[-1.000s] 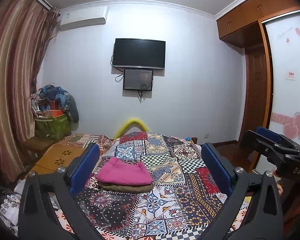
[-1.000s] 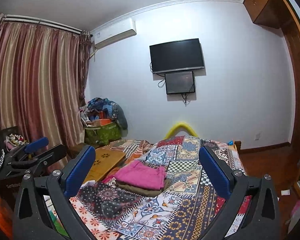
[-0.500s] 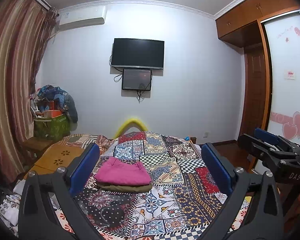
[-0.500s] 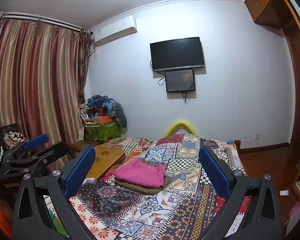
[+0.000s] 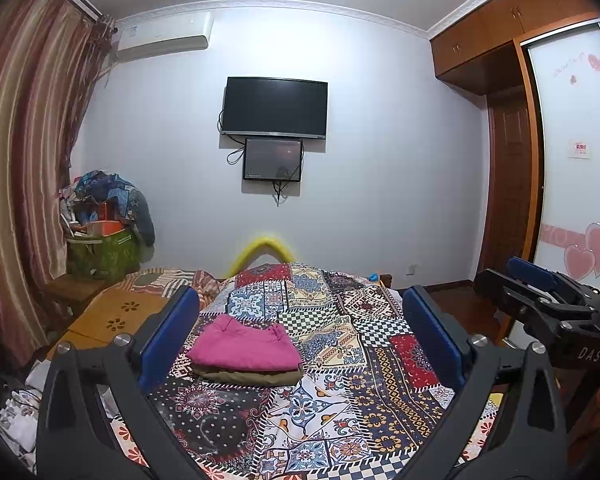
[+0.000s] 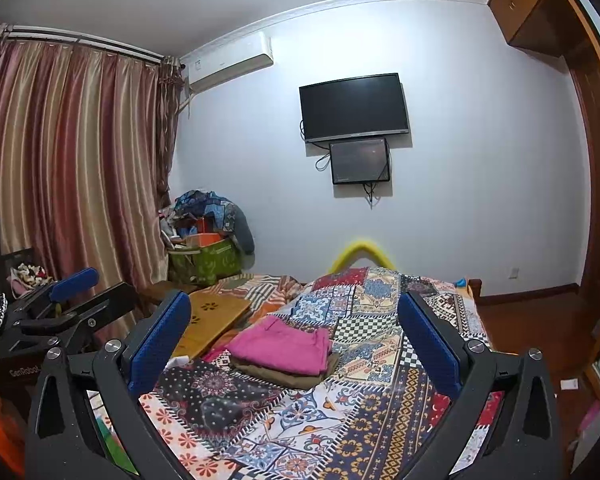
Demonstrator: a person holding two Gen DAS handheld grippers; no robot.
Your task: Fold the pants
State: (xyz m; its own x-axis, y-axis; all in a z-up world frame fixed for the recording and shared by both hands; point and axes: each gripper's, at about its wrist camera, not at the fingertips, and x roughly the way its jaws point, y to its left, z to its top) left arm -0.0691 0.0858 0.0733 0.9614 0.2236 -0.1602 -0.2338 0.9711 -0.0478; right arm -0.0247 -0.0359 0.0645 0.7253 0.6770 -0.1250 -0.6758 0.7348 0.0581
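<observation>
Folded pink pants (image 5: 246, 346) lie on top of folded olive pants (image 5: 256, 377) on the patchwork bedspread (image 5: 340, 364). The stack also shows in the right wrist view, pink (image 6: 284, 344) over olive (image 6: 288, 376). My left gripper (image 5: 300, 336) is open and empty, held well back from the stack above the bed's near end. My right gripper (image 6: 294, 336) is open and empty, also held back. The right gripper shows at the right edge of the left wrist view (image 5: 540, 296); the left gripper shows at the left edge of the right wrist view (image 6: 72, 300).
A yellow wooden board (image 5: 116, 316) lies on the bed's left side. A green bag piled with clothes (image 5: 100, 248) stands by the striped curtain (image 5: 16, 168). A TV (image 5: 275, 107) hangs on the far wall. A wardrobe (image 5: 572, 152) stands at the right.
Both grippers have drifted slightly; the views have shifted a little. The folded stack has not moved. Both stay open and empty.
</observation>
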